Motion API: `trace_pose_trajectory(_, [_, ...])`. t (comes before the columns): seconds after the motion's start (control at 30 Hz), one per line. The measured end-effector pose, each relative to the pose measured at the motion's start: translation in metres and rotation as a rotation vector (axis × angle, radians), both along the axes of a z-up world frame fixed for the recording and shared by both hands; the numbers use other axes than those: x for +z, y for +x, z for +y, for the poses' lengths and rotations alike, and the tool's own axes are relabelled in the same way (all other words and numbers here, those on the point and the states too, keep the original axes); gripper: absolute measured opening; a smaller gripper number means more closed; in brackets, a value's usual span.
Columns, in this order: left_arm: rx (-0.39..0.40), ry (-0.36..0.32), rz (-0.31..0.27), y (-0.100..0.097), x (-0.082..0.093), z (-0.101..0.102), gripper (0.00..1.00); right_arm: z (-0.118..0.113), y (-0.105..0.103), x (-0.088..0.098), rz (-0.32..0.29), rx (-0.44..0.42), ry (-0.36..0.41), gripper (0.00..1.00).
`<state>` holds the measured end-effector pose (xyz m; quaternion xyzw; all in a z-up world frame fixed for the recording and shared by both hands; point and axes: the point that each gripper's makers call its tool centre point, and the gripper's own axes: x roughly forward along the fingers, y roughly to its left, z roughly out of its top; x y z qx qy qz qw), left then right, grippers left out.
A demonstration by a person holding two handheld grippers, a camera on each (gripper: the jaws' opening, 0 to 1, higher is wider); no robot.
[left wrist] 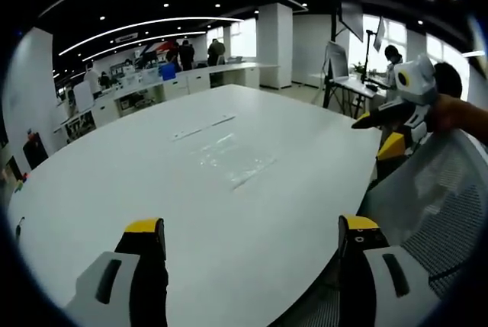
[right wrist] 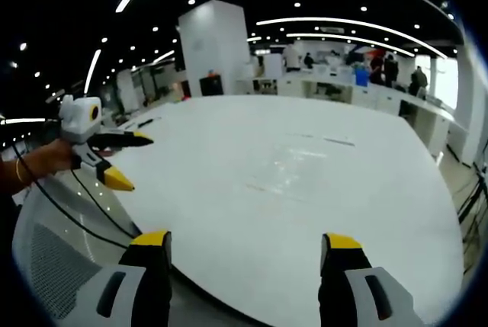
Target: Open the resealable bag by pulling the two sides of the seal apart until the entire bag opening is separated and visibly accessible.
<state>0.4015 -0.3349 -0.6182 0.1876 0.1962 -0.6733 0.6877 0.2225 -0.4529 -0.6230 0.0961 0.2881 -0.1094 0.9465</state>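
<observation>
Grippers both hover off the near table edge, jaws spread, holding nothing: left gripper (left wrist: pixel 252 235), right gripper (right wrist: pixel 248 247). Resealable bag (left wrist: pixel 232 158) lies flat mid-table (left wrist: pixel 114 182), untouched, well ahead. Mesh chair back (left wrist: pixel 442 197) sits beside the near edge.

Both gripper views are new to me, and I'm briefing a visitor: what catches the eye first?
A big white table spreads across both views, with a clear resealable bag lying flat near its middle, untouched. Both tongs hover open at the near edge: the left tongs apart from the right tongs. A grey mesh chair back sits beside the table.
</observation>
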Motion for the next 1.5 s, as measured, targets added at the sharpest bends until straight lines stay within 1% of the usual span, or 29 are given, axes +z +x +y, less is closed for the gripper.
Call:
trace_pose_trajectory(0.43, [-0.011,0.0,-0.007,-0.002,0.002,-0.001,0.92,-0.002,0.0,0.001,-0.007,-0.008,0.002,0.78])
trace_pose_trajectory(0.67, [-0.028,0.015,-0.014,-0.001,0.0,-0.002,0.92,-0.002,0.0,0.002,-0.013,-0.008,0.003,0.78])
trace_pose_trajectory(0.77, [-0.048,0.027,-0.052,0.005,0.001,-0.009,0.92,-0.002,0.0,0.002,-0.014,-0.008,0.004,0.78])
trace_pose_trajectory(0.8, [-0.062,0.027,-0.067,0.009,0.003,-0.015,0.92,-0.002,0.0,0.002,-0.015,-0.009,0.006,0.78])
trace_pose_trajectory(0.97, [-0.096,0.02,-0.102,0.02,0.008,-0.036,0.92,-0.002,0.0,0.003,-0.018,-0.011,0.01,0.78])
trace_pose_trajectory(1.07, [-0.104,0.014,-0.109,0.021,0.012,-0.042,0.91,-0.003,0.0,0.003,-0.019,-0.016,0.012,0.78])
trace_pose_trajectory(1.17, [-0.108,0.002,-0.096,0.022,0.012,-0.048,0.91,-0.004,-0.001,0.003,-0.018,-0.021,0.012,0.78])
trace_pose_trajectory(1.23, [-0.124,0.013,-0.099,0.022,0.007,-0.052,0.9,-0.005,-0.001,0.003,-0.02,-0.028,0.013,0.78])
trace_pose_trajectory(1.3, [-0.14,0.033,-0.115,0.024,0.0,-0.055,0.9,-0.005,-0.001,0.002,-0.018,-0.028,0.017,0.78])
trace_pose_trajectory(1.43, [-0.131,0.037,-0.115,0.032,-0.008,-0.063,0.89,-0.004,-0.001,0.001,-0.014,-0.023,0.02,0.78])
trace_pose_trajectory(1.5, [-0.137,0.046,-0.124,0.036,-0.011,-0.067,0.88,-0.004,-0.001,0.0,-0.007,-0.022,0.022,0.78])
